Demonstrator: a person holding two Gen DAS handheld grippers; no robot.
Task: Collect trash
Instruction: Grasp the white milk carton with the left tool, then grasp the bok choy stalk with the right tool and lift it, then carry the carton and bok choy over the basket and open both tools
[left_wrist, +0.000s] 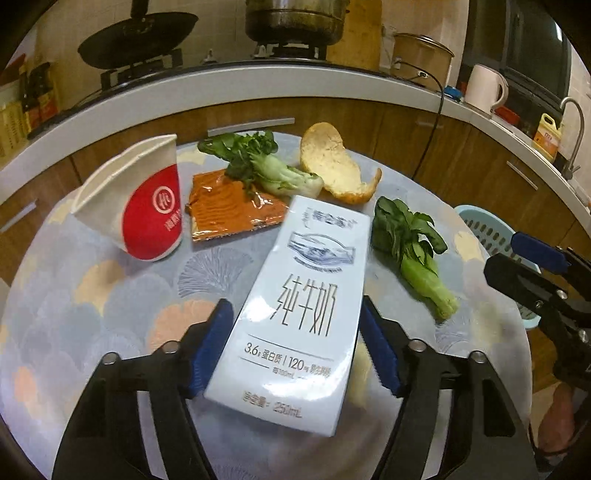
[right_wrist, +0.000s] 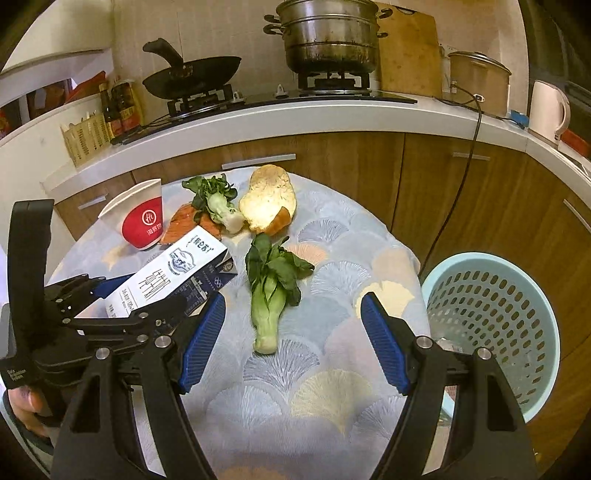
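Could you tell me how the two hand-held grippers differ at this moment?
The left hand-held gripper is closed around the milk carton; the right hand-held gripper is open and holds nothing. The left has the carton lifted and tilted; the right hovers near a bok choy. Both have blue pads.

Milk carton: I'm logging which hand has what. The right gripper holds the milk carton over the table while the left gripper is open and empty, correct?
Sides are swapped. The left gripper holds the milk carton over the table, as the left wrist view shows. The right gripper is open and empty, above the near bok choy in the right wrist view.
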